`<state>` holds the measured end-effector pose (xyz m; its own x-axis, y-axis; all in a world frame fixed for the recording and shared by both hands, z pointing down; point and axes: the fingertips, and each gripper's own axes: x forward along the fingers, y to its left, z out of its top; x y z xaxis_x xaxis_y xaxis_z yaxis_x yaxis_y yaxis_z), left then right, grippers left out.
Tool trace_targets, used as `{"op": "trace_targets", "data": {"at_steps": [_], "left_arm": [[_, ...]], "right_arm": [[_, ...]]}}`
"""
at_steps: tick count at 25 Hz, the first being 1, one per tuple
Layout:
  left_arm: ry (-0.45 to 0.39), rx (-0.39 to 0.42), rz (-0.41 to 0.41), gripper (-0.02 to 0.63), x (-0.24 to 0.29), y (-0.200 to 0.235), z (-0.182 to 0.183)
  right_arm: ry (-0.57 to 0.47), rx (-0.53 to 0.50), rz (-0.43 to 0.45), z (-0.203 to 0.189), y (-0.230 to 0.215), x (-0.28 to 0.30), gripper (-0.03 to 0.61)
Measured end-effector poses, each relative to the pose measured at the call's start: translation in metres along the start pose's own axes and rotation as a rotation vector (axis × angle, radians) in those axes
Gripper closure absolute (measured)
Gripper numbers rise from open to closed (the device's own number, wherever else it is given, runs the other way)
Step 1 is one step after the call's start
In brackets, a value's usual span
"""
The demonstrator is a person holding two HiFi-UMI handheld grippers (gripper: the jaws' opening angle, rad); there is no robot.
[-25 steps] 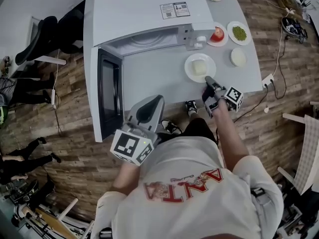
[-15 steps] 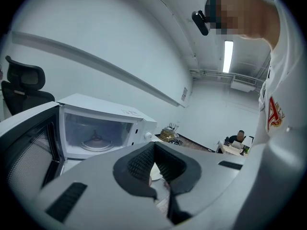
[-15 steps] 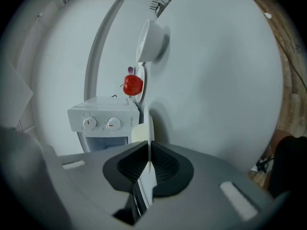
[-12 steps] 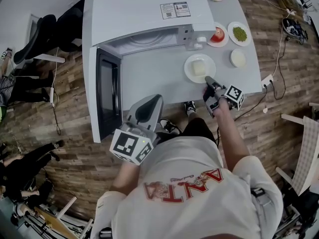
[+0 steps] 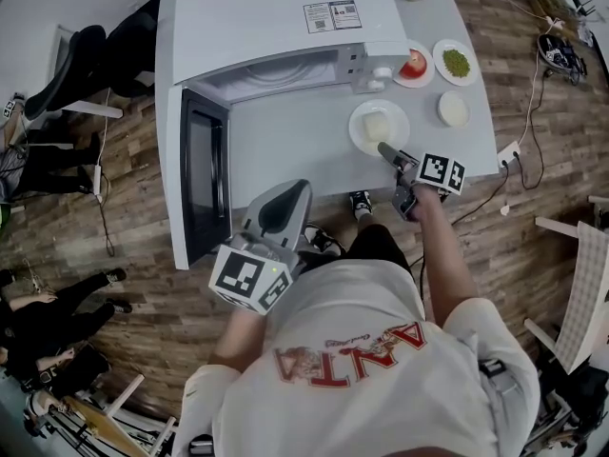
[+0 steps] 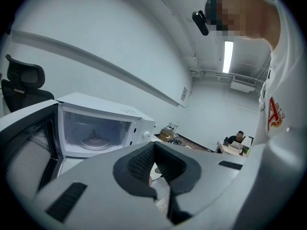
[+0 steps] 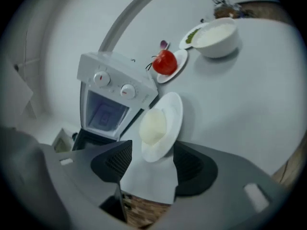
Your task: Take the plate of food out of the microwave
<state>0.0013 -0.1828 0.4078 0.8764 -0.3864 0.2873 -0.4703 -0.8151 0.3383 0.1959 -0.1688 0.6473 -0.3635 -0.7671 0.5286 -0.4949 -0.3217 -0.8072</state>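
Left tongs (image 5: 288, 196) clenched, empty, at the near edge of the bench (image 5: 285, 146). Microwave (image 5: 276, 22) stands with door (image 5: 195, 184) open. Plate of food (image 5: 379, 127) on bench before the control panel. Right tongs (image 5: 385, 149) have just been opening; now released, with the plate's near rim between them, untouched.

You wear a white short-sleeved T-shirt (image 5: 366, 388) with red lettering across the chest. Your left gripper (image 5: 290, 196) and right gripper (image 5: 387, 150) are light grey plastic shells with black ribbed fingers (image 7: 115, 161), each bearing a cube of black-and-white square markers (image 5: 249, 280).
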Motion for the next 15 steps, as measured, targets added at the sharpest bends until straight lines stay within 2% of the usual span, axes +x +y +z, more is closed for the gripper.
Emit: {"op": "trace_targets", "data": {"at_steps": [4,8,12,15], "left_arm": [[0.000,-0.003,0.006,0.607,-0.003,0.001,-0.002],[-0.003,-0.005,0.014,0.607,-0.005,0.002,-0.005],[-0.006,-0.008,0.017,0.607,-0.007,0.002,-0.006],[-0.005,-0.012,0.019,0.606,-0.008,0.002,-0.006]], "right_arm": [[0.140,-0.264,-0.125,-0.016,-0.008,0.005,0.327],[0.234,-0.454,-0.225,-0.027,-0.017,0.008,0.325],[0.284,-0.567,-0.288,-0.034,-0.023,0.008,0.325],[0.303,-0.600,-0.309,-0.036,-0.027,0.007,0.325]]}}
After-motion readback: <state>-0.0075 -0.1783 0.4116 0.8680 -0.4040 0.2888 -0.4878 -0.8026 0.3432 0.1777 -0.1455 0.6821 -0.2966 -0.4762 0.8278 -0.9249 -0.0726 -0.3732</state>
